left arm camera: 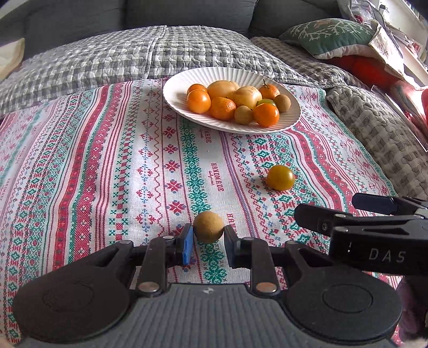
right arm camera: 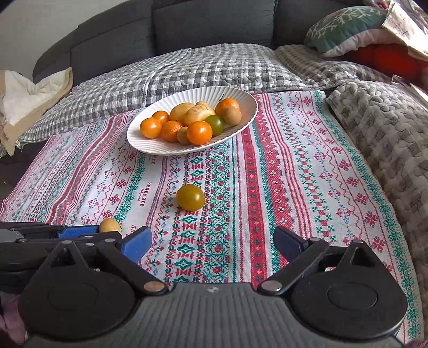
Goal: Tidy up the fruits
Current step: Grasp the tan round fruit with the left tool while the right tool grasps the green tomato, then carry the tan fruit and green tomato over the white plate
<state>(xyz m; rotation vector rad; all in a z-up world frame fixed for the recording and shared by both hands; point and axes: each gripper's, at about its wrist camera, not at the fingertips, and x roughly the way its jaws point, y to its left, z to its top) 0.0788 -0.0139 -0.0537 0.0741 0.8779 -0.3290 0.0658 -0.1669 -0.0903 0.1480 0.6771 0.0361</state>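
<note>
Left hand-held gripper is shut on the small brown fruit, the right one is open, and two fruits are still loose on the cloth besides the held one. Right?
Not quite: only one loose fruit remains, the yellow-green tomato, as the right wrist view shows. The left hand-held gripper does grip the small brown fruit, and the right hand-held gripper is open.

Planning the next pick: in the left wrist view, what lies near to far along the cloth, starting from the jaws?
Small brown fruit clamped in the left gripper → yellow-green tomato loose on the cloth → white plate of fruit → grey checked quilt → dark sofa back.
</note>
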